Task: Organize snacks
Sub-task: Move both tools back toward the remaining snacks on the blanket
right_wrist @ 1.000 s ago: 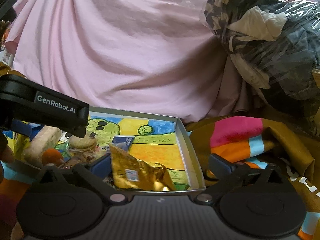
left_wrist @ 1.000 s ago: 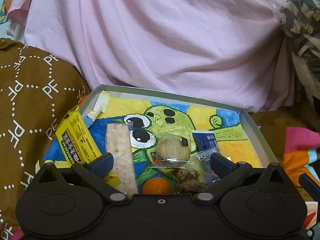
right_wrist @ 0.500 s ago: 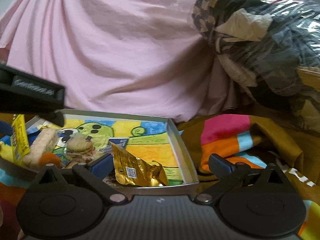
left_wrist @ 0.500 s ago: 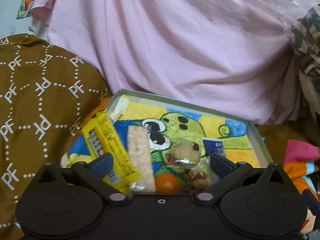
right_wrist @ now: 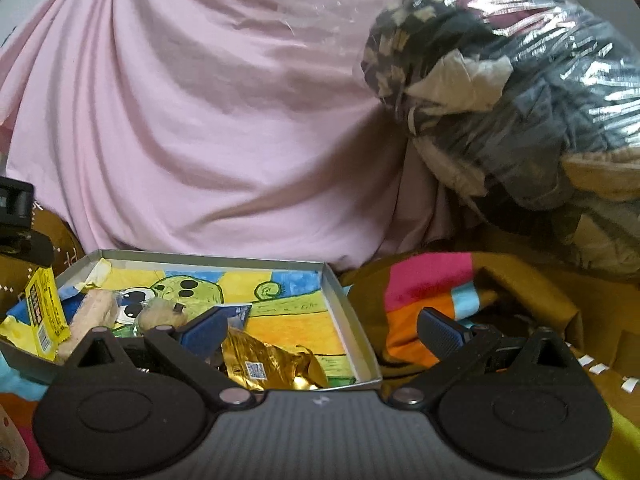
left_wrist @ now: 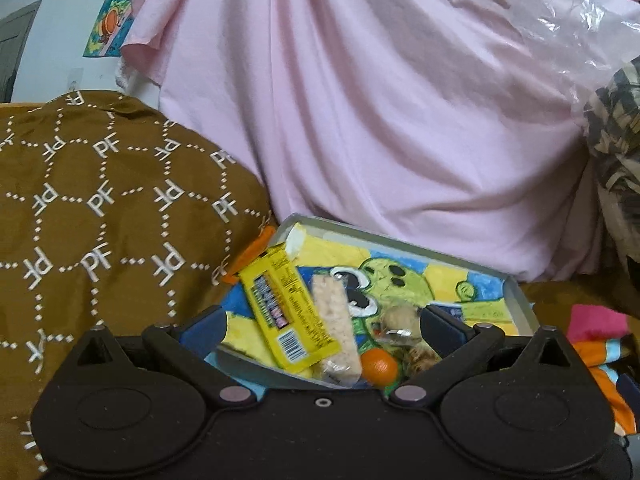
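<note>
Both of your grippers are spread wide with nothing between the pads: the left gripper (left_wrist: 320,322) hovers at the near left edge of the tray (left_wrist: 520,296), the right gripper (right_wrist: 320,326) sits off the tray's near right corner, its left finger over the tray and its right finger out over the striped blanket (right_wrist: 424,292). The snacks are all in the tray, crowded at the near left end: yellow packet (left_wrist: 284,316) leaning over the near rim, rice bar (left_wrist: 334,328) lying against it, orange (left_wrist: 378,366) just beside the bar's near end, wrapped round cookie (left_wrist: 400,318) and a darker clump behind it that you can't identify. The gold foil pack (right_wrist: 272,364) lies alone at the near right, close to your right gripper's left finger. Main risk: the tray rests on soft bedding and looks tilted in the left view, so any downward push on the rim could tip it and slide everything toward the low side. The orange would likely roll first. The yellow packet already overhangs the rim; brush it with the left finger and it probably drops onto the brown quilt (left_wrist: 100,220). Closing on the rice bar may catch the yellow packet too since they touch. Foil is crinkly and slick, so a shallow pinch on the gold pack could slip out. Your right finger is near blanket folds, so it may snag fabric if you close low. Whether the cookie wrapper is sealed can't be told.
</note>
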